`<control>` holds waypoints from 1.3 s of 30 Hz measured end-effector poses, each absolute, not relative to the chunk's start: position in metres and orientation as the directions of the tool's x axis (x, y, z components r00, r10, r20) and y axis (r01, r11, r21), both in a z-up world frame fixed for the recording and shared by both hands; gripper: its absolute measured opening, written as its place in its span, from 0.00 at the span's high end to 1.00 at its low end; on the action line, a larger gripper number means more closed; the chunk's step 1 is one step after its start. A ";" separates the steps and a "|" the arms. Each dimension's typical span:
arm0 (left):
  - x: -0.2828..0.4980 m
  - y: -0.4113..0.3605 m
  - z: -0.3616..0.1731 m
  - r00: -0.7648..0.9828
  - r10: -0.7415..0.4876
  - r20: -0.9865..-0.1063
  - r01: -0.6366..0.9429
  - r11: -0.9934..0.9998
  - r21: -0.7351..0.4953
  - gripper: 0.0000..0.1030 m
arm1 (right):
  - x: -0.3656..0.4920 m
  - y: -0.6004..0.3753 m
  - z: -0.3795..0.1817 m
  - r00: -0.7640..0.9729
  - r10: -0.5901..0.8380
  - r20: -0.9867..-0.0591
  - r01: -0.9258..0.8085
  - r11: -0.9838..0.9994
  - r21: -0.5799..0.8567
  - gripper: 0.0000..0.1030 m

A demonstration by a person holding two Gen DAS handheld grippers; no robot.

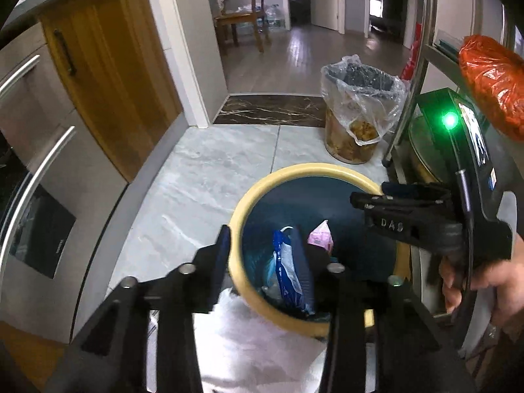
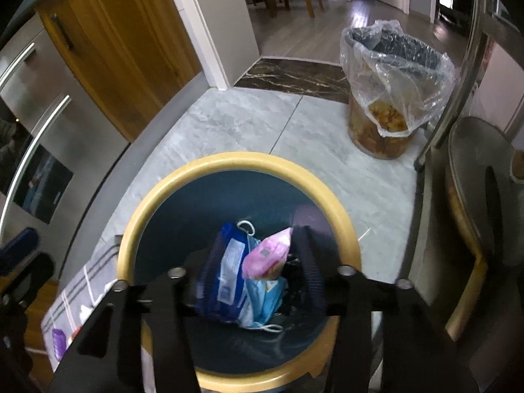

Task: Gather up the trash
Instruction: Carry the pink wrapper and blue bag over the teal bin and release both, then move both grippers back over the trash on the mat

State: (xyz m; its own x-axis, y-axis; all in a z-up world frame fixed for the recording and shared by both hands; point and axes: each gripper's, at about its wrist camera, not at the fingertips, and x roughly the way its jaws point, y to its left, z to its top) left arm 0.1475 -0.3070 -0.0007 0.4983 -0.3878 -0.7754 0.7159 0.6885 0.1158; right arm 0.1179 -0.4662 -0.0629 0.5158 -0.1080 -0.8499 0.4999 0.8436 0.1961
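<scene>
A dark blue bin with a yellow rim point(image 1: 262, 183) point(image 2: 229, 160) stands on the tiled floor. Inside lie a blue and white wrapper point(image 1: 288, 268) point(image 2: 229, 278), a pink packet point(image 1: 321, 237) point(image 2: 268, 255) and light blue face masks point(image 2: 265, 294). My left gripper point(image 1: 262, 258) is open and empty, its fingers straddling the bin's near left rim. My right gripper point(image 2: 258, 262) is open and empty, right above the bin's opening. The right gripper also shows in the left wrist view point(image 1: 393, 209) over the bin's right rim.
A second bin with a clear plastic liner point(image 1: 357, 108) point(image 2: 389, 88) stands further back on the floor. A steel fridge point(image 1: 39, 177) and a wooden cupboard point(image 1: 108, 65) are at the left. A checked cloth point(image 2: 85, 291) lies left of the bin. A steel rack point(image 1: 422, 65) stands at the right.
</scene>
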 end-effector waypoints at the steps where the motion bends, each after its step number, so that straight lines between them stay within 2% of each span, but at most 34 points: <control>1: 0.144 -0.301 0.003 0.512 -0.380 -0.771 0.707 0.696 0.126 0.48 | 0.117 -0.466 -0.061 0.517 -0.114 -0.848 0.497 0.847 0.190 0.37; 2: 0.142 -0.296 0.005 0.523 -0.375 -0.765 0.699 0.703 0.133 0.39 | 0.115 -0.464 -0.058 0.520 -0.124 -0.845 0.494 0.851 0.179 0.27; 3: 0.139 -0.289 0.009 0.538 -0.371 -0.757 0.687 0.713 0.139 0.35 | 0.113 -0.463 -0.055 0.524 -0.133 -0.841 0.490 0.855 0.171 0.19; 5: 0.134 -0.278 0.016 0.559 -0.367 -0.743 0.666 0.732 0.140 0.25 | 0.109 -0.462 -0.049 0.534 -0.150 -0.832 0.483 0.862 0.155 0.12; 14: 0.102 -0.225 0.041 0.625 -0.338 -0.703 0.590 0.794 0.143 0.10 | 0.092 -0.438 -0.012 0.582 -0.204 -0.787 0.453 0.885 0.105 0.07; 25: 0.066 -0.126 0.042 0.656 -0.234 -0.717 0.438 0.892 0.110 0.07 | 0.069 -0.358 0.026 0.683 -0.121 -0.721 0.289 0.951 0.114 0.06; 33: 0.044 -0.076 0.044 0.682 -0.176 -0.710 0.338 0.937 0.092 0.05 | 0.054 -0.300 0.027 0.695 -0.014 -0.719 0.155 0.979 0.131 0.06; 39: 0.026 -0.047 0.035 0.687 -0.134 -0.714 0.272 0.959 0.082 0.05 | 0.047 -0.254 0.025 0.695 0.081 -0.714 -0.018 0.995 0.095 0.05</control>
